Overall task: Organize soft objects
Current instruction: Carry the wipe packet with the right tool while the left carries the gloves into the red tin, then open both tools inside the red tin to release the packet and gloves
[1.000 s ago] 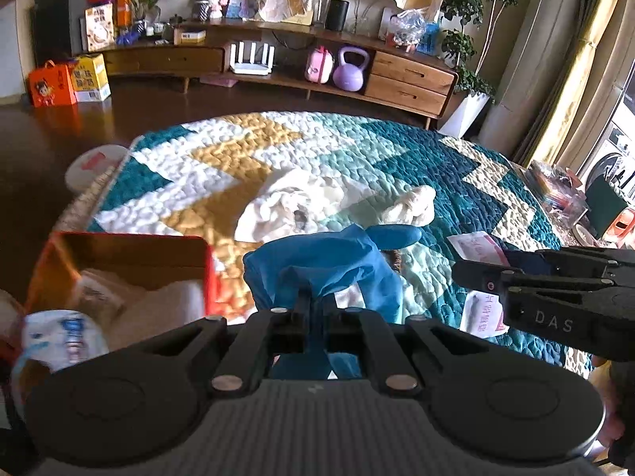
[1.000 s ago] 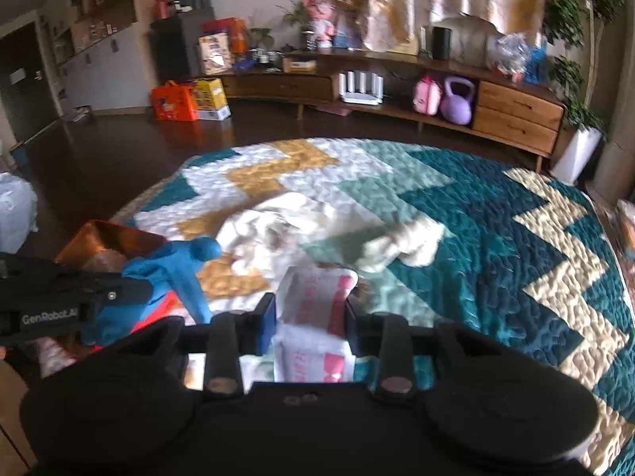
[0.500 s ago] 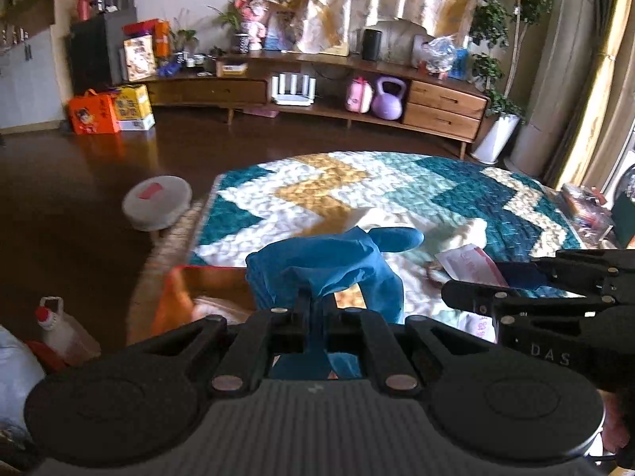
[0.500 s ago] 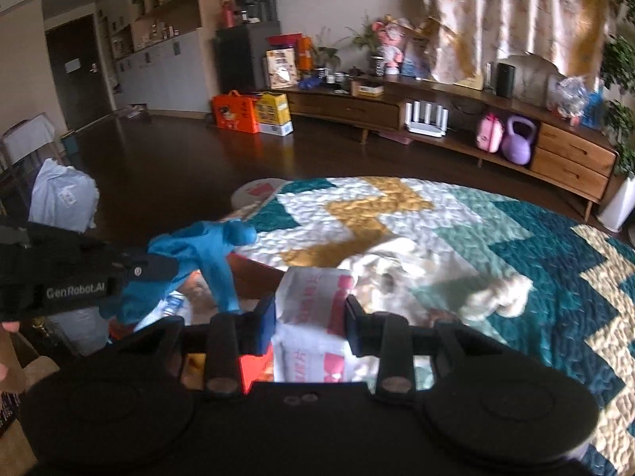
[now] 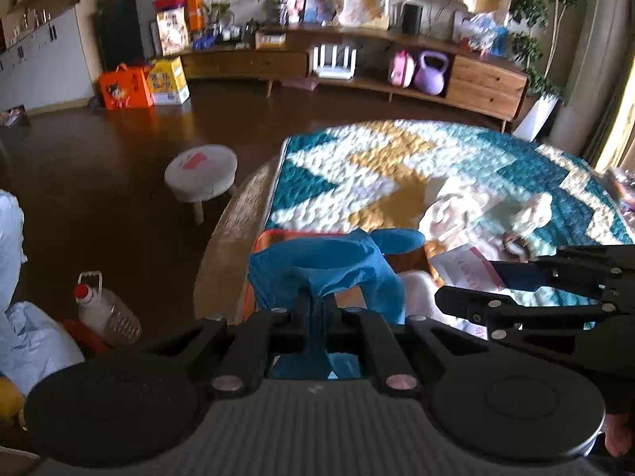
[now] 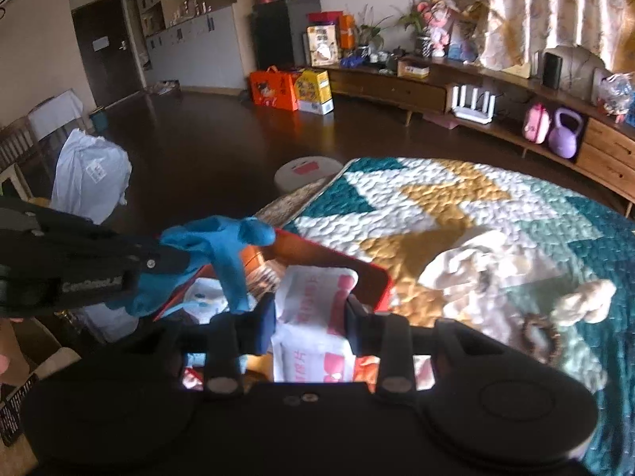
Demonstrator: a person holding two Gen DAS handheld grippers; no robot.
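Note:
My left gripper (image 5: 317, 309) is shut on a blue rubber glove (image 5: 337, 265), held above the orange box (image 5: 274, 236) at the left edge of the quilt. The glove also shows in the right wrist view (image 6: 222, 250), hanging from the left gripper (image 6: 166, 254). My right gripper (image 6: 309, 313) is shut on a white tissue pack with red print (image 6: 313, 317), held over the orange box (image 6: 373, 281). In the left wrist view the right gripper (image 5: 496, 281) holds the pack (image 5: 464, 269) just right of the glove. A white cloth (image 6: 472, 265) lies on the quilt.
The zigzag quilt (image 6: 456, 198) covers a round table. A bead bracelet (image 6: 539, 333) lies by the cloth. A round stool (image 5: 200, 170) and an oil bottle (image 5: 105, 309) stand on the dark floor at the left. A white bag (image 6: 91, 174) stands further left.
Both grippers have swung left with their loads, from over the middle of the quilt to over the orange box at its left edge. The holds are unchanged.

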